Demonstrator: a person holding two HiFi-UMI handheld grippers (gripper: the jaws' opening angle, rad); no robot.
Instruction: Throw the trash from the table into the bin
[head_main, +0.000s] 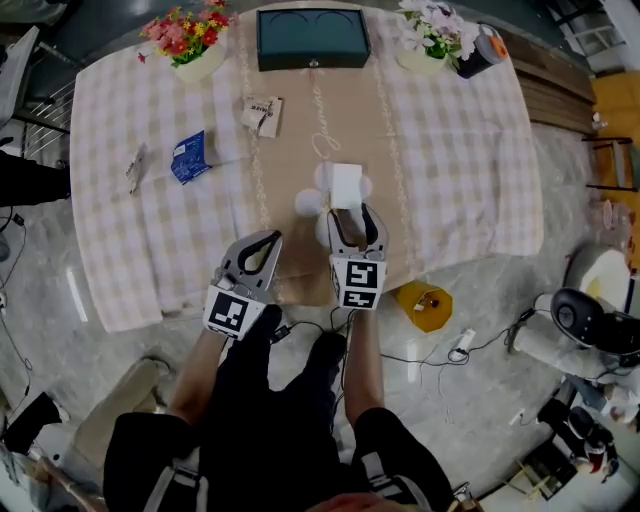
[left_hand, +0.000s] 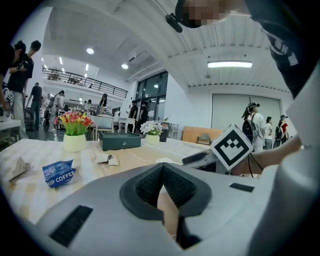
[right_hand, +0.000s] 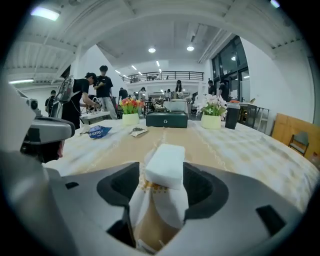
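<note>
1. From above, the table bore a white wad on its runner, near the front edge. A blue packet and a wrapper lay off to the left, well apart from the wad.
2. In the same view, the right claw reached over the edge with a jaw on either side of the wad. The left claw hung just beside it.
3. In the left gripper view, the left claw was clenched, tips together, with nothing in it. The packet lay ahead on the left, and a green box sat far back.
4. In the right gripper view, the right claw stood released and wide. The wad rose between its jaws, and the pads seemed just clear of it, though the gap was slim.
</note>
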